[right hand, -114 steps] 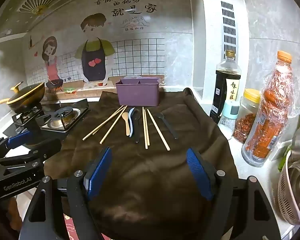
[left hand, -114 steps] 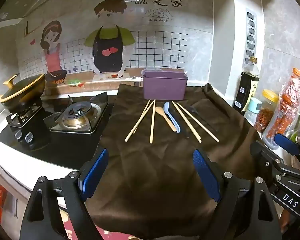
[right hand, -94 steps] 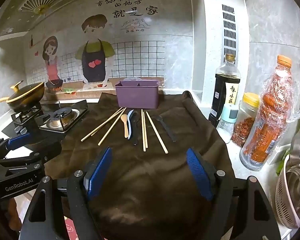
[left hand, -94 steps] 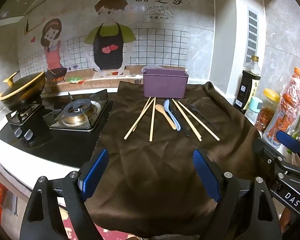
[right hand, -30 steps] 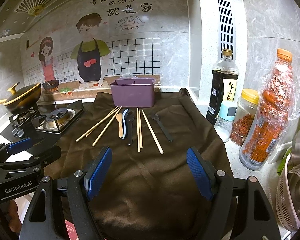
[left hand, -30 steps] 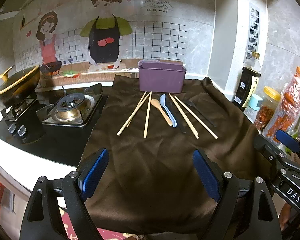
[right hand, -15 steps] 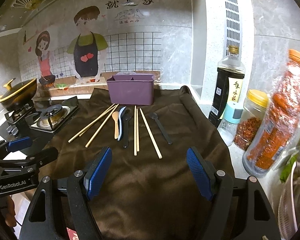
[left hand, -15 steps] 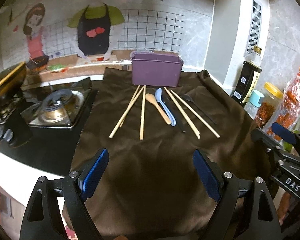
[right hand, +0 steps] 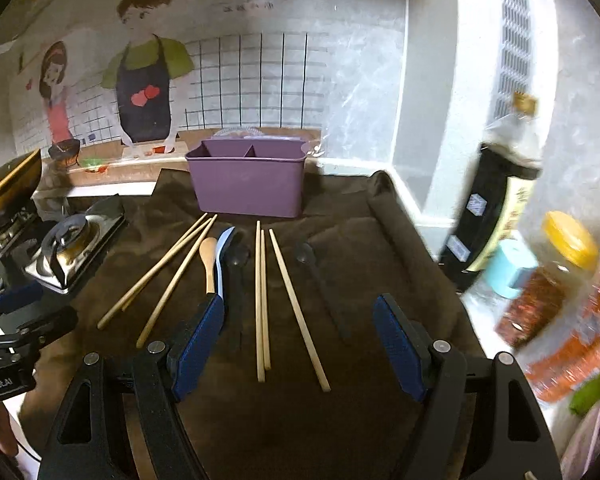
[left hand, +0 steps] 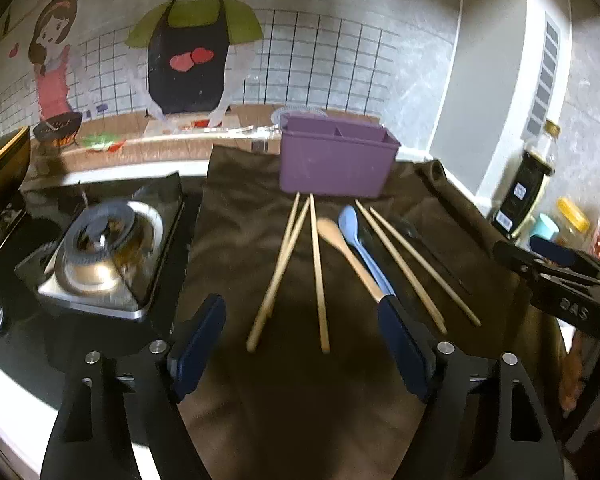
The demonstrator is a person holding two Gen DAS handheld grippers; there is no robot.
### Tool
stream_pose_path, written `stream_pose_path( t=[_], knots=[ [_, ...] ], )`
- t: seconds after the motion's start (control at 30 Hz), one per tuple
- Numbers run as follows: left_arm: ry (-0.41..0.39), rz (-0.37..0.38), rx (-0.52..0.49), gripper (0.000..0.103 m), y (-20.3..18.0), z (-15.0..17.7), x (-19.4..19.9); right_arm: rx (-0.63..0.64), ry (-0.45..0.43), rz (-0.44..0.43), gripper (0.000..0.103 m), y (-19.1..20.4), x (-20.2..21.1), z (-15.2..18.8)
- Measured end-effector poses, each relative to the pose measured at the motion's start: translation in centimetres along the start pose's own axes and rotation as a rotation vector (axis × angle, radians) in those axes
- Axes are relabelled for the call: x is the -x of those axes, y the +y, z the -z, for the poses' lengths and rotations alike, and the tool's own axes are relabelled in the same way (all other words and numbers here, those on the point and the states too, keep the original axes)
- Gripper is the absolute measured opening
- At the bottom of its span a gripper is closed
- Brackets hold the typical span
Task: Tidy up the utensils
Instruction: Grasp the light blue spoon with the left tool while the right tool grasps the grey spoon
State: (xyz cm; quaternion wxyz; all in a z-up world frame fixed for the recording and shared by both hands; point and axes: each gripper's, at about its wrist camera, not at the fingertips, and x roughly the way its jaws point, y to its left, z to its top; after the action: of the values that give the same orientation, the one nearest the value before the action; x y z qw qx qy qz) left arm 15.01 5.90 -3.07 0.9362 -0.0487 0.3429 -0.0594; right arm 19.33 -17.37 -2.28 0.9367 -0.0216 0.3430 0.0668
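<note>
Left wrist view: the purple bin (left hand: 336, 164) stands at the brown cloth's (left hand: 300, 400) far edge, its contents hidden; chopsticks (left hand: 318, 272) and spoons lie before it. The left tool (left hand: 300, 344), spread, has just been narrowing, pinching nothing.

Right wrist view: the right tool (right hand: 298, 344) is spread, empty; a dark spoon (right hand: 320, 284) barely shows.

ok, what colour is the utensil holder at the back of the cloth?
Purple. The utensil holder shows best in the right wrist view.
</note>
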Motion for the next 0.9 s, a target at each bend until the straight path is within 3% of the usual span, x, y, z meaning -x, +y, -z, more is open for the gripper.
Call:
stream_pose_path(
  t=[0.07, 0.2, 0.43, 0.6, 0.9],
  knots=[
    [-0.01, 0.001, 0.006, 0.072, 0.6, -0.8, -0.8, -0.007, 0.037, -0.042, 0.073, -0.8, -2.1, -0.8],
    [-0.007, 0.021, 0.019, 0.066, 1.1, -2.3, -2.2, -0.021, 0.155, -0.071, 0.052, -2.3, -6.8, -2.3],
    [-0.044, 0.034, 0.01, 0.066, 0.1, -5.8, -3.6, 0.044, 0.237, -0.138, 0.052, -2.7, -13.4, -4.0],
    [-0.055, 0.044, -0.016, 0.066, -1.1, -7.8, -5.2, 0.092, 0.308, -0.141, 0.038, -2.5, -17.9, -3.8],
    [0.037, 0.063, -0.032, 0.066, -1.8, -7.9, -9.1, 0.153, 0.307, -0.131, 0.038, -1.9, -21.1, -4.3]
  ],
)
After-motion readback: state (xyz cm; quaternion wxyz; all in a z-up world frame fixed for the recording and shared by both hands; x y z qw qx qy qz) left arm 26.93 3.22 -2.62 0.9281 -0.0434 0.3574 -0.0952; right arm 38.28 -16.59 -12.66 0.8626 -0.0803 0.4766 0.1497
